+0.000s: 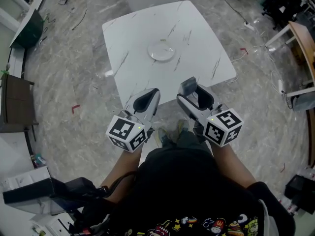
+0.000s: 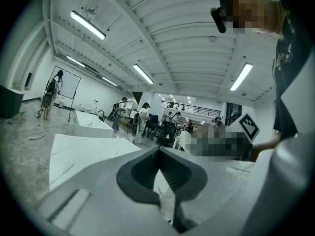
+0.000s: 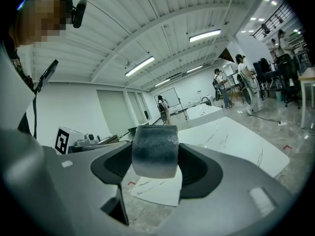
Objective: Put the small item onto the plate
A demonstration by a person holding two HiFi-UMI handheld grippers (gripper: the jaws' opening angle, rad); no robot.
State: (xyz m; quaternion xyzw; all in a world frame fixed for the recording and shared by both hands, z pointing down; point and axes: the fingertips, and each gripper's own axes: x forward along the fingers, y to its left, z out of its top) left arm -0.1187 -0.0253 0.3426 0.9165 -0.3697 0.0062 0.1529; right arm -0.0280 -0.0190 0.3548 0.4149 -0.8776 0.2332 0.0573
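A small white plate lies near the middle of the white marble table. My right gripper is shut on a small grey block, which also shows as the grey block at its tips in the head view, just over the table's near edge. My left gripper is held beside it, jaws shut with nothing between them; in the left gripper view the left gripper points up and across the room. Both grippers are well short of the plate.
A person's legs and feet stand right below the table's near edge. A dark cabinet is at the left, a desk and cables at the right. Several people stand far off in the room in both gripper views.
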